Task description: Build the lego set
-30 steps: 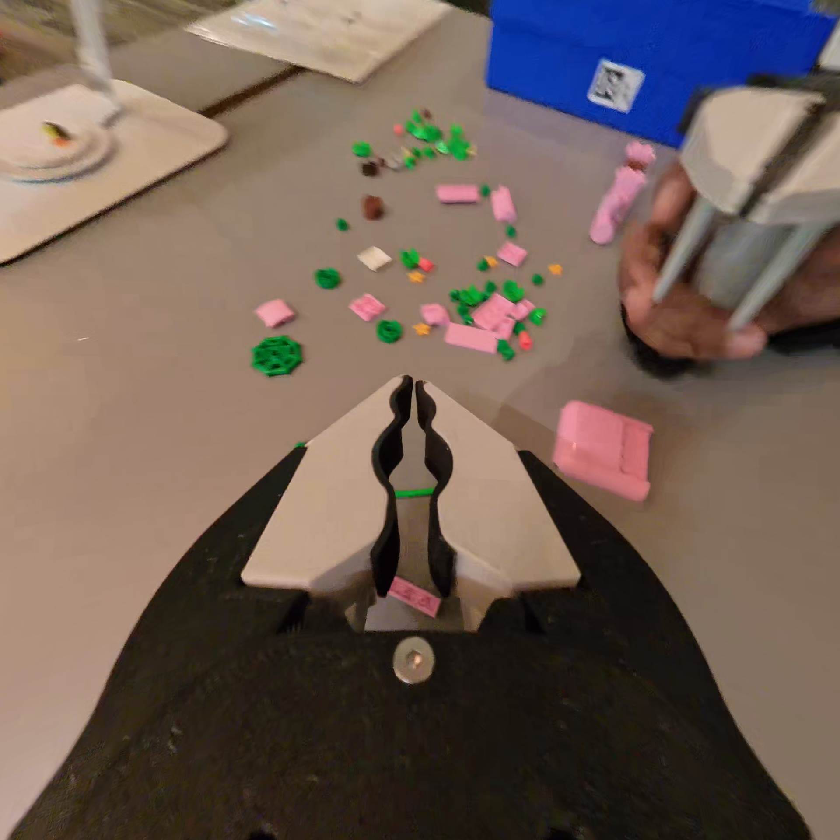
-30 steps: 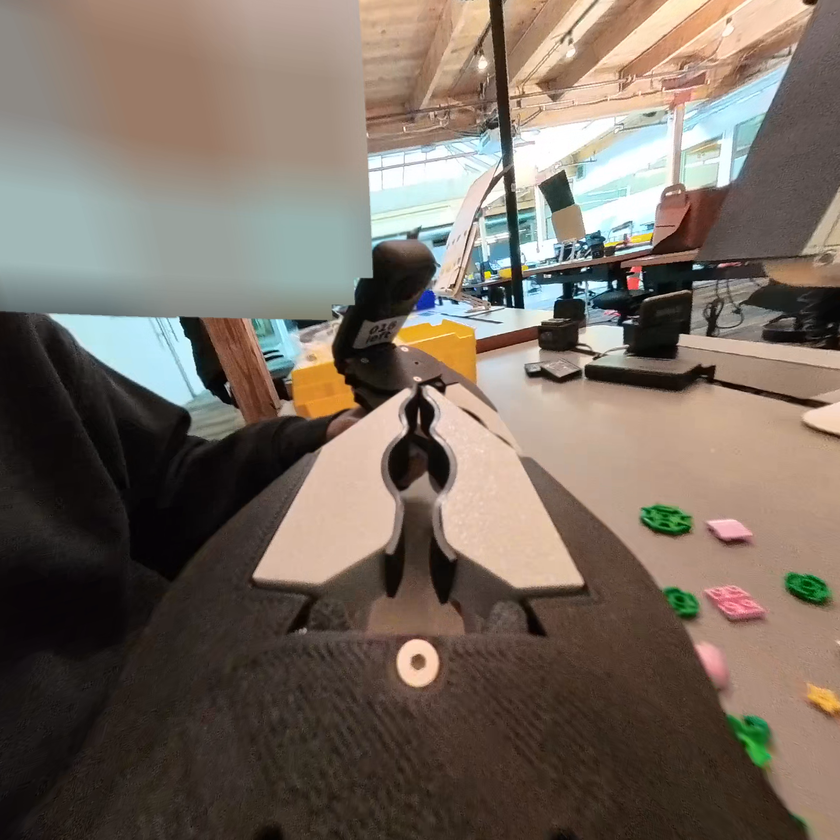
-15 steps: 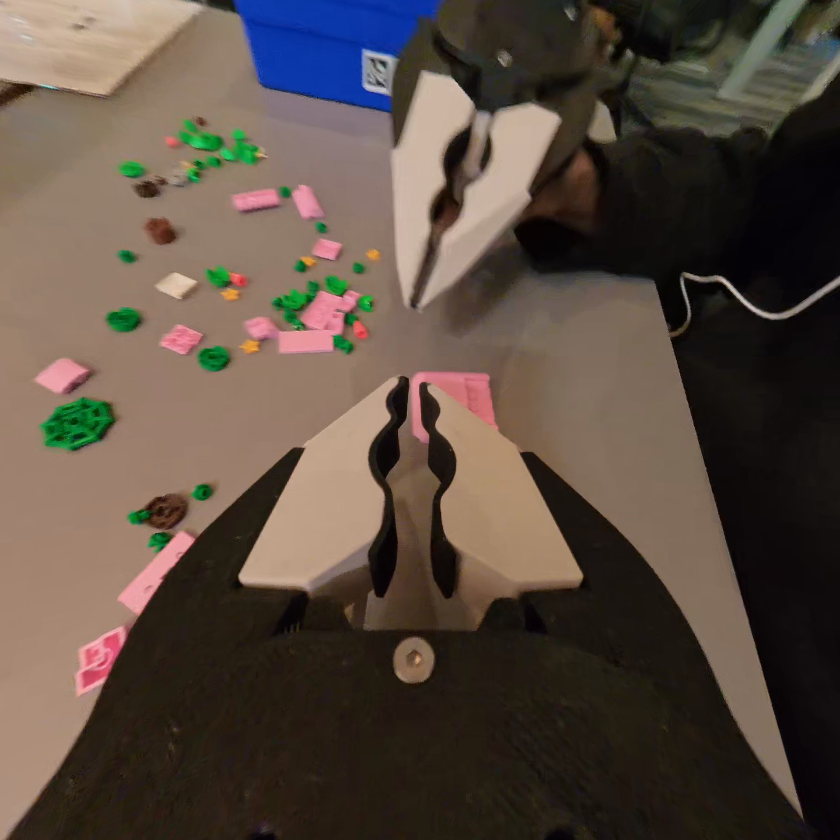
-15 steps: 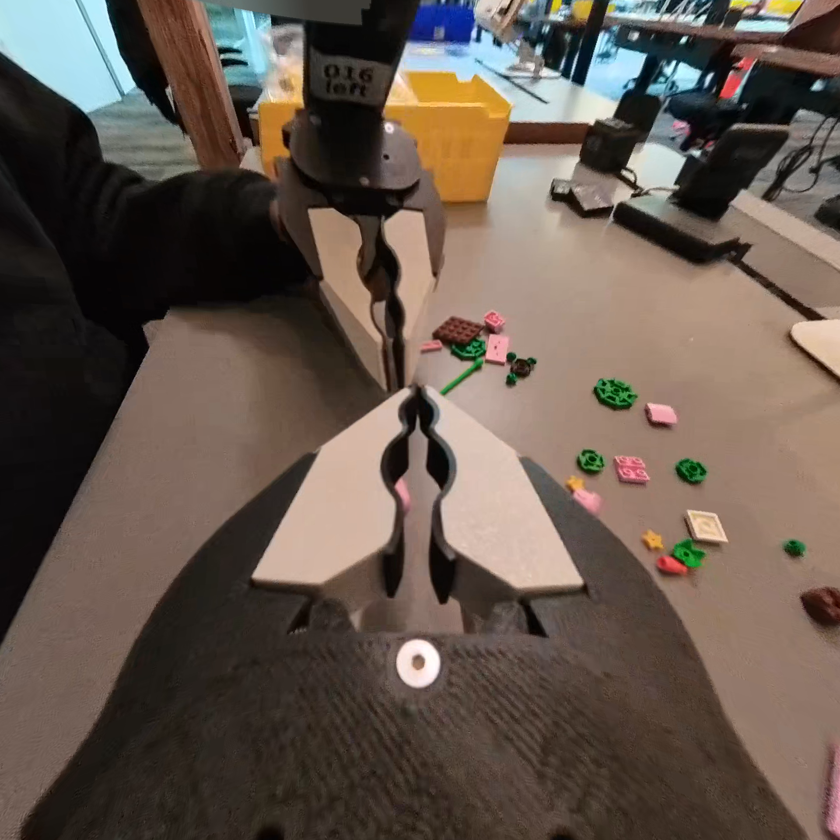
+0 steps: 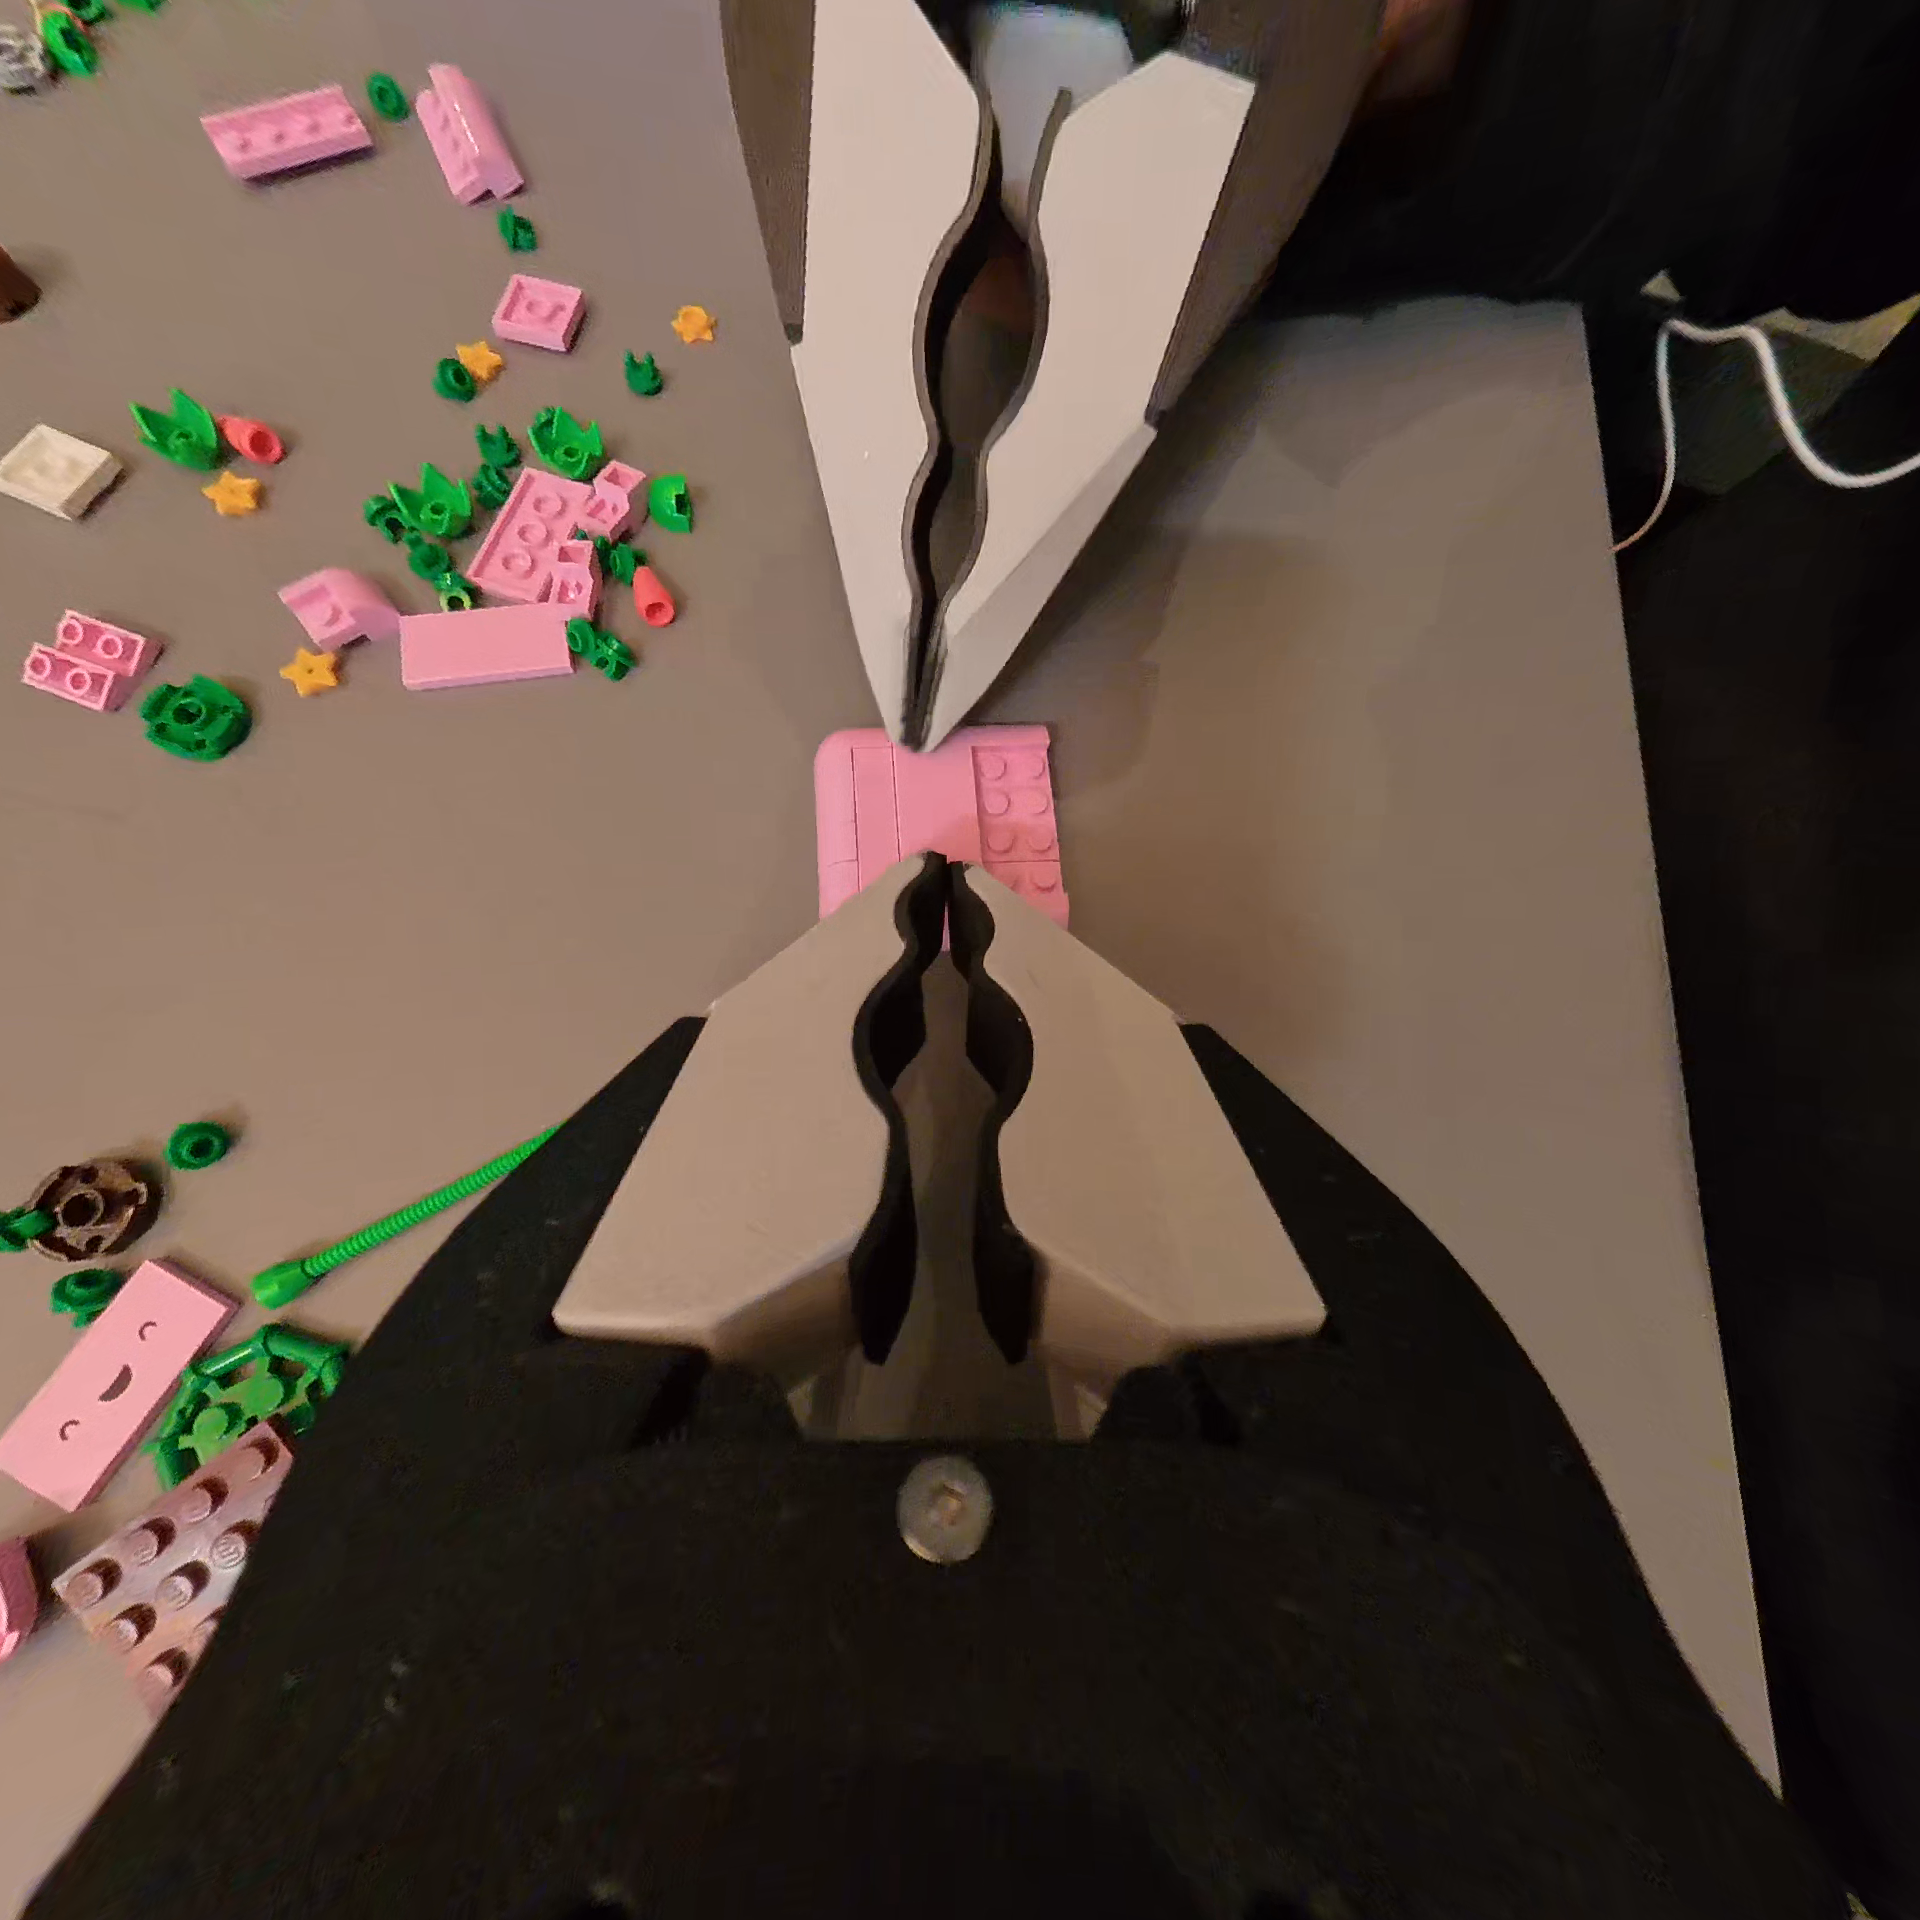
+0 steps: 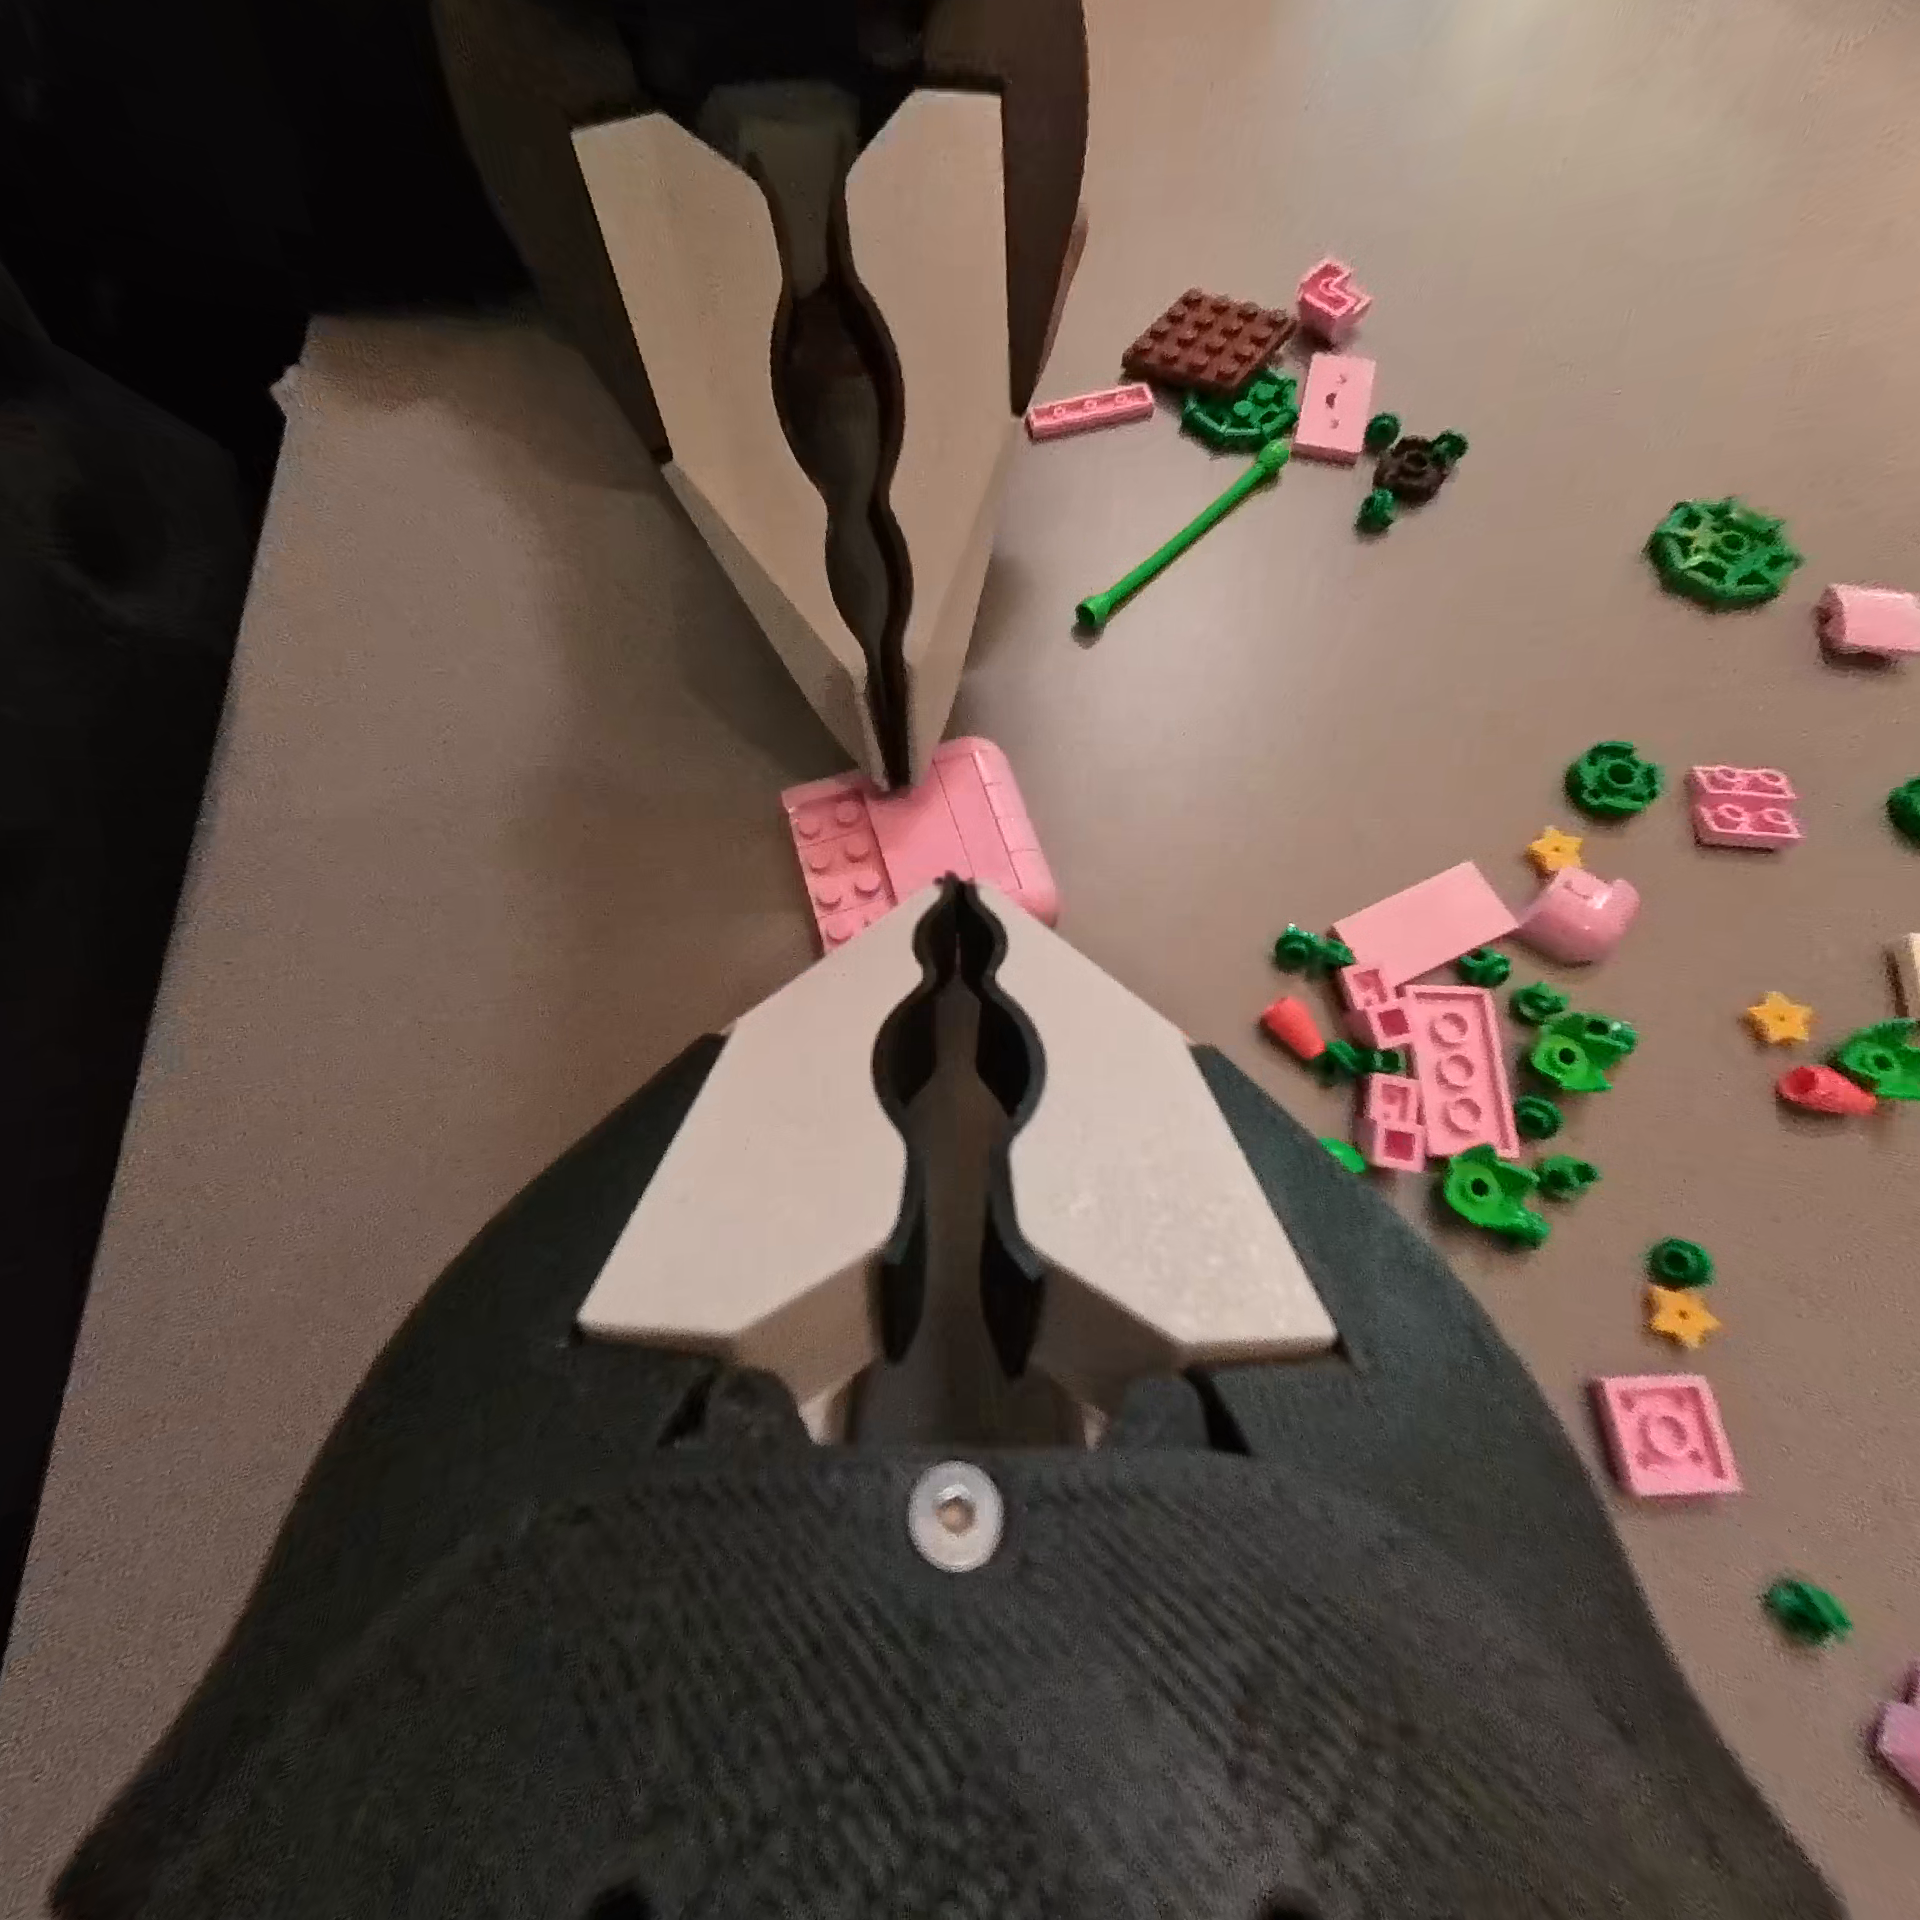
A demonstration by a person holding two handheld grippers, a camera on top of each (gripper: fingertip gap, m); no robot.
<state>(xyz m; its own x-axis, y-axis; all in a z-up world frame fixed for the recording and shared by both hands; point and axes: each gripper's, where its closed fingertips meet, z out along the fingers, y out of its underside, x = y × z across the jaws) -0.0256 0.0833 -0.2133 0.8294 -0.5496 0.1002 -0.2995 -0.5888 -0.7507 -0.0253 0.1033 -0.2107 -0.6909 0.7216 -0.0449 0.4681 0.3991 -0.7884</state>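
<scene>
**Two tongs meet over the pink assembly**

At frame centre, the pink lego assembly [image 5: 935, 805] lies flat on the grey bench [image 5: 1351, 727]. The left tongs [image 5: 943, 864] and right tongs [image 6: 954, 885] are both closed and empty, their tips touching opposite edges of it. Loose pink and green pieces [image 5: 520, 540] are scattered at upper left.

A pink built-up block [image 5: 935, 805] lies flat on the grey table [image 5: 1299, 831], directly under the closed tips of my left gripper [image 5: 943, 864] and my right gripper [image 5: 920, 740], pinned between them. Smooth tiles cover most of its top; one strip shows bare studs. Loose pink and green pieces [image 5: 520, 540] lie scattered to my left gripper's left.
</scene>
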